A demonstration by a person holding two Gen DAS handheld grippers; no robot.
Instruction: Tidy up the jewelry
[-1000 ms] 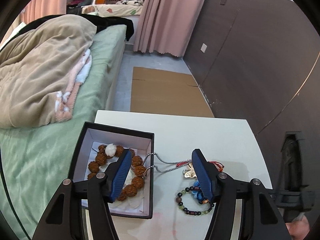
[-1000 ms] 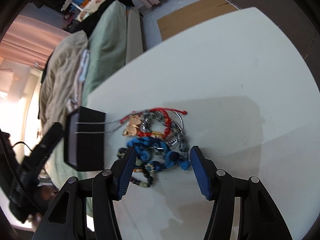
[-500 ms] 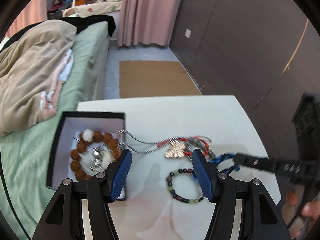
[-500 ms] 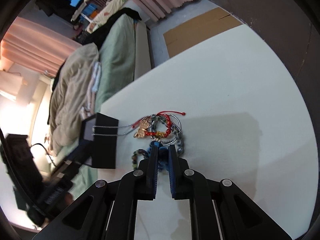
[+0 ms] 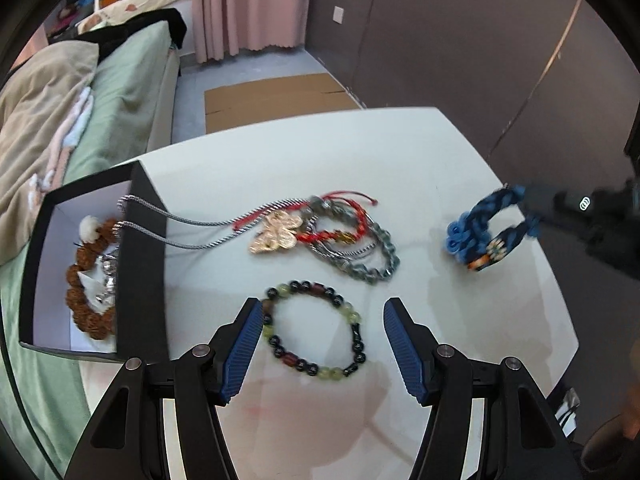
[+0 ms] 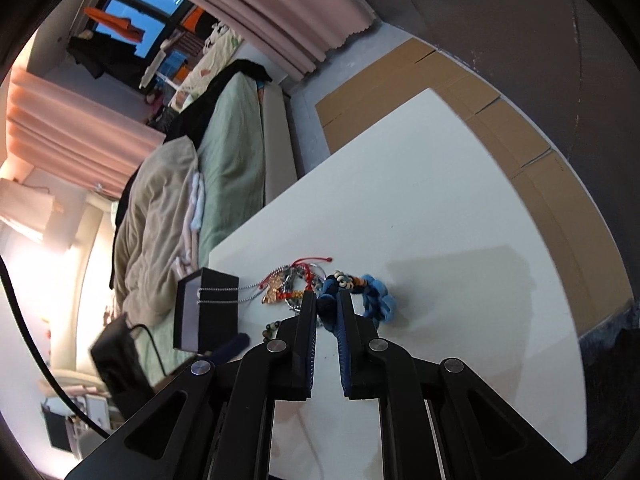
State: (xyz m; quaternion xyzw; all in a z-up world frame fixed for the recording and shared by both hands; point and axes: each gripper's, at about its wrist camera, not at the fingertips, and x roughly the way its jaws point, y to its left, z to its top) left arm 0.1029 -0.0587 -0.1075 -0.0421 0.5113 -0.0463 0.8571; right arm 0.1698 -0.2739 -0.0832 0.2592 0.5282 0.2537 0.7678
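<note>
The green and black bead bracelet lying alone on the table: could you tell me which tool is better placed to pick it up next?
Left. The left tool is open, with the bead bracelet between its fingers. The right tool is shut on the blue braided bracelet, off to the side.

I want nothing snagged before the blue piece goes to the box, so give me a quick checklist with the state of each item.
1. Right gripper shut on the blue braided cord bracelet: ok.
2. Bracelet clear of the tangled pile of red cord, grey beads and gold butterfly pendant: ok in the left wrist view.
3. Open black box has room beside the brown bead strand: cannot tell.
4. Silver chain off the box wall: not ok, draped over it.
5. Left gripper open around the green and dark bead bracelet: ok.
</note>
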